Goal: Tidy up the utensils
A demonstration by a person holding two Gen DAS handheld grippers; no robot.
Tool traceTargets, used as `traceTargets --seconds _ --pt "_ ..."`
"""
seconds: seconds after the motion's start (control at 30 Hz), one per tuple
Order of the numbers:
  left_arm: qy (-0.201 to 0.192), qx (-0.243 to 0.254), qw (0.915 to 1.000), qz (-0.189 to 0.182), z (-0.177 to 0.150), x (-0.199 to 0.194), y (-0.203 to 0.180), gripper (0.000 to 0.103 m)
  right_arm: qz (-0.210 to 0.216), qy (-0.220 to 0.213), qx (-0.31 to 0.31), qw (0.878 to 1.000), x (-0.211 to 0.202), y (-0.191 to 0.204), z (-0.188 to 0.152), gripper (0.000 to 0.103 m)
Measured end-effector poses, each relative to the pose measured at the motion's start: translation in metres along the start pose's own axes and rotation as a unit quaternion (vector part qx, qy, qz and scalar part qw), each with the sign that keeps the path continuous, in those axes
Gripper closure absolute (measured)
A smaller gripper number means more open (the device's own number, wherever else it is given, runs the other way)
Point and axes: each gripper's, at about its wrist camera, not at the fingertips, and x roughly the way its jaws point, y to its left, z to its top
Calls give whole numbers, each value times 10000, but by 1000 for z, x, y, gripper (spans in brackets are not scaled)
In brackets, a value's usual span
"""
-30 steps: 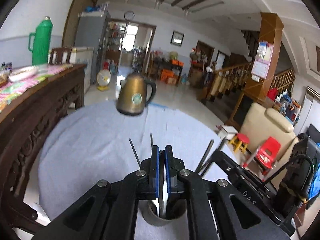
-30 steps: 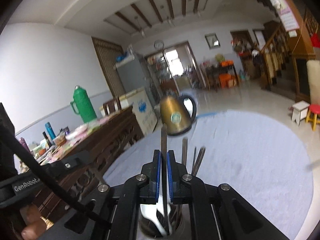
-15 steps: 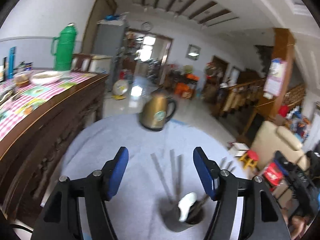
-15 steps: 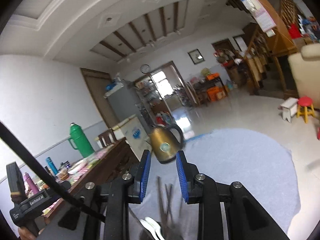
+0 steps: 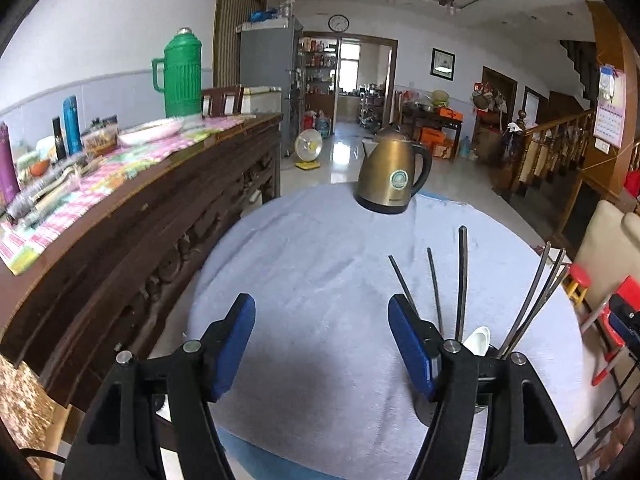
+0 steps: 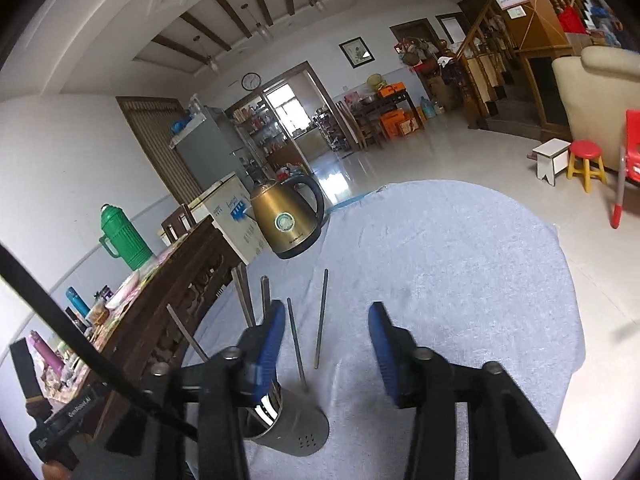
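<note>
From my left wrist camera, the carved dark-wood sideboard (image 5: 132,216) runs along the left edge, a green thermos (image 5: 182,74) standing on its patterned cloth. My left gripper (image 5: 322,344) hovers over the blue-grey tablecloth (image 5: 320,264) on the round table, its blue-padded jaws wide apart and opening, with only bare cloth between them. Farther back sits the brass-coloured electric kettle (image 5: 394,178). To the right, just behind the right-hand finger, metal chopsticks (image 5: 462,276) and a white spoon (image 5: 478,340) stand upright; the holder they sit in is mostly hidden by the finger.

From my right wrist camera, the metal utensil holder (image 6: 294,428) stands on the cloth at lower left, partly behind the left-hand finger of my right gripper (image 6: 326,344). Chopsticks fan upward from it — two of them rise in the gap between the jaws, touching neither pad. Those jaws are partway apart and opening, gripping nothing. The kettle lies beyond at the table's far edge; a red stool (image 6: 586,164) stands on the floor at right.
</note>
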Motion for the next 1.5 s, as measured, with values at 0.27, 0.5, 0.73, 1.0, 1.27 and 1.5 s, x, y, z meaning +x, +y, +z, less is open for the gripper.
traceTargets --seconds 0.27,0.5,0.73,1.0,1.27,1.5 --pt "-30 64 9999 155 1 2 3 32 -46 -90 -77 9999 1 9 -2 56" --pt "105 117 9994 322 -4 12 3 32 -72 41 -76 9999 6 11 -7 56" --pt "283 215 9982 484 -13 21 0 32 4 325 -114 9994 17 18 -18 56" --pt "413 345 9969 581 -21 26 -6 32 168 776 -368 9962 30 35 -42 56" --pt "500 441 9954 694 -25 30 -9 31 309 970 -482 9936 37 46 -54 56" --pt "548 543 9945 706 -27 32 -14 31 377 1095 -562 9917 42 51 -61 56"
